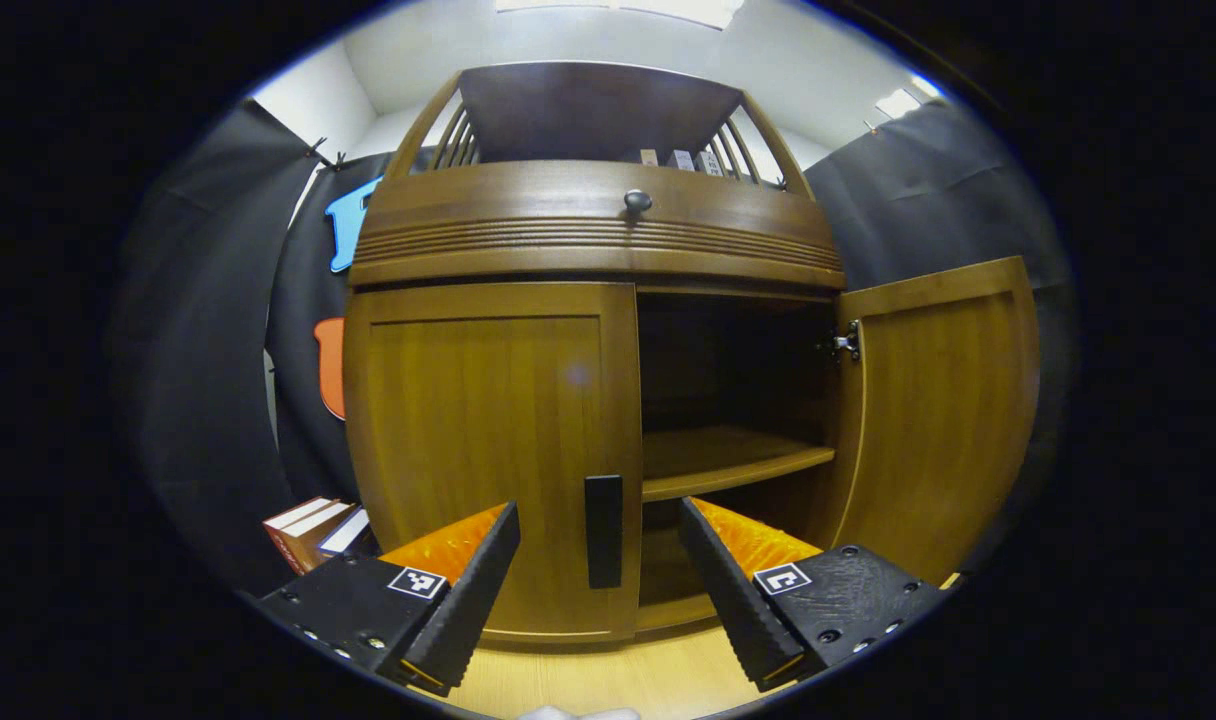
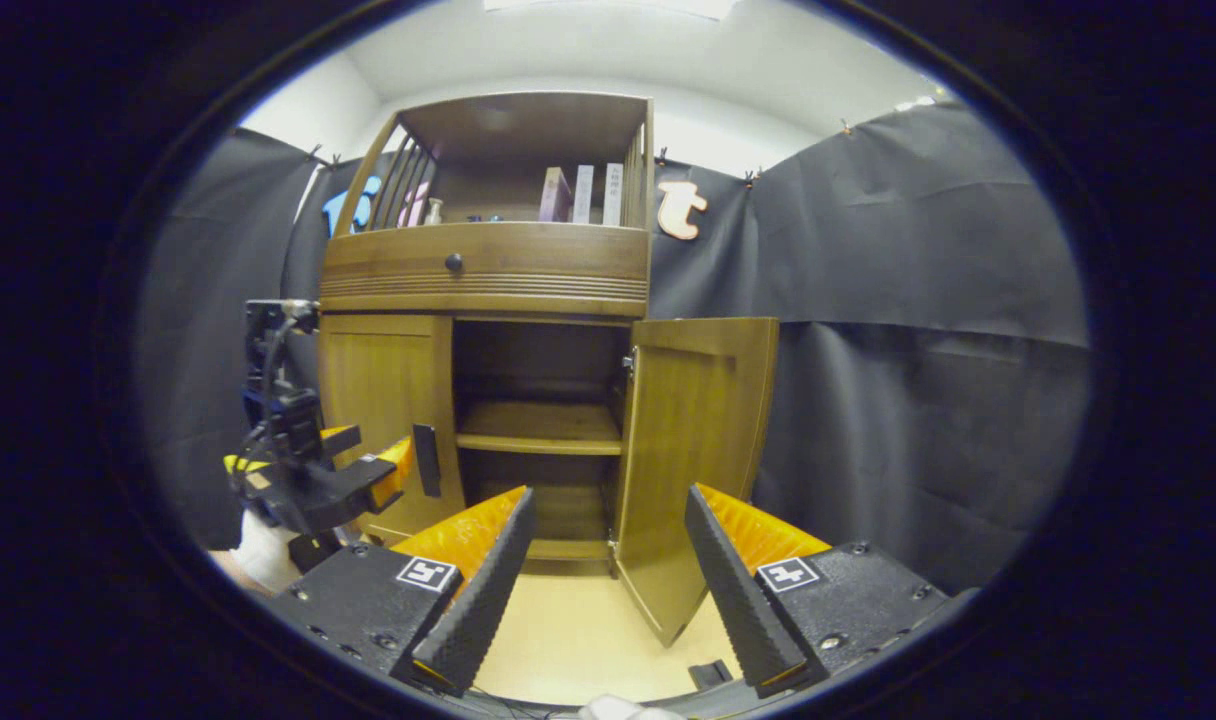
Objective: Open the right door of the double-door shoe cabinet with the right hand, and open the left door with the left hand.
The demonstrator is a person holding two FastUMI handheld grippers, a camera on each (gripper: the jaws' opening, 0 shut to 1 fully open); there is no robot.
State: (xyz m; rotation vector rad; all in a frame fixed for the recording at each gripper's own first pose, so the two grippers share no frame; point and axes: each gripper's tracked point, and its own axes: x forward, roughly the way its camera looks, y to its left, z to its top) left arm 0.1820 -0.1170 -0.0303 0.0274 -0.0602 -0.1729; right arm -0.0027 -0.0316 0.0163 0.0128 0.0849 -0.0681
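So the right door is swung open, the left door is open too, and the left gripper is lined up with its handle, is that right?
Not quite: the left door is shut, as the left gripper view shows. The right door is swung open, and the left gripper, jaws open, is lined up with the handle.

**Booth interior: black cloth, white ceiling, pale wood floor**

Black cloth wall [image 2: 918, 300] hangs ahead & to the right of the right gripper's line of sight, creased, clipped along its top edge. More cloth [image 1: 208, 330] drapes on the left in the left gripper view. Above the cloth, white wall [image 2: 728, 125] & white ceiling [image 1: 588, 40], w/ a bright light panel [image 1: 618, 8] overhead & a smaller one [image 1: 898, 102] up right. Floor [image 2: 578, 630] is pale wood-tone, directly below & ahead of the fingers. Low left in the left gripper view, approx 2 books [image 1: 308, 530] lie stacked on the floor near the cloth.
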